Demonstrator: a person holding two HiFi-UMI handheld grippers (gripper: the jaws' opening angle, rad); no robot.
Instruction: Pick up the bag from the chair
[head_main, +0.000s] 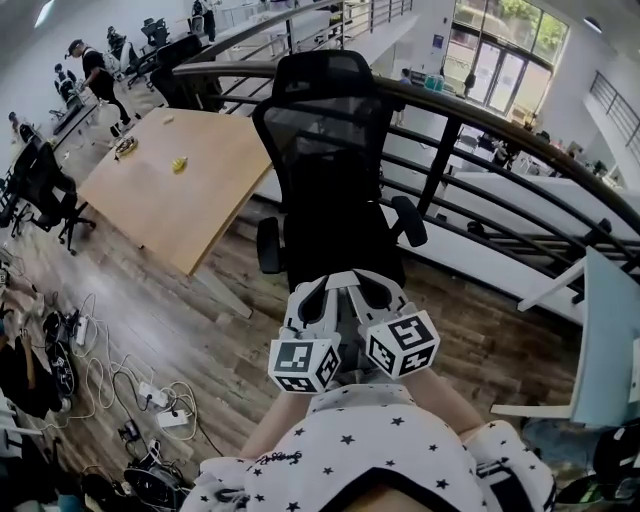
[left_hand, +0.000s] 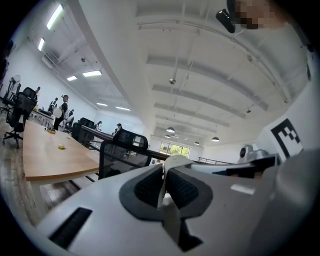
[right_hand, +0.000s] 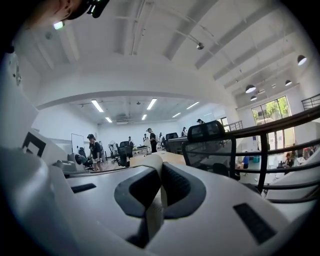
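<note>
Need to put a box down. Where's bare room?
Most of the table, nearer than the yellow thing; floor between table and chair. Cables crowd the left floor.

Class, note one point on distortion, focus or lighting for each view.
Head view: fisheye bows the railing into an arc. Left gripper view: left gripper looms soft, corners black. Right gripper view: right gripper blurred near, chair beyond sharper.
</note>
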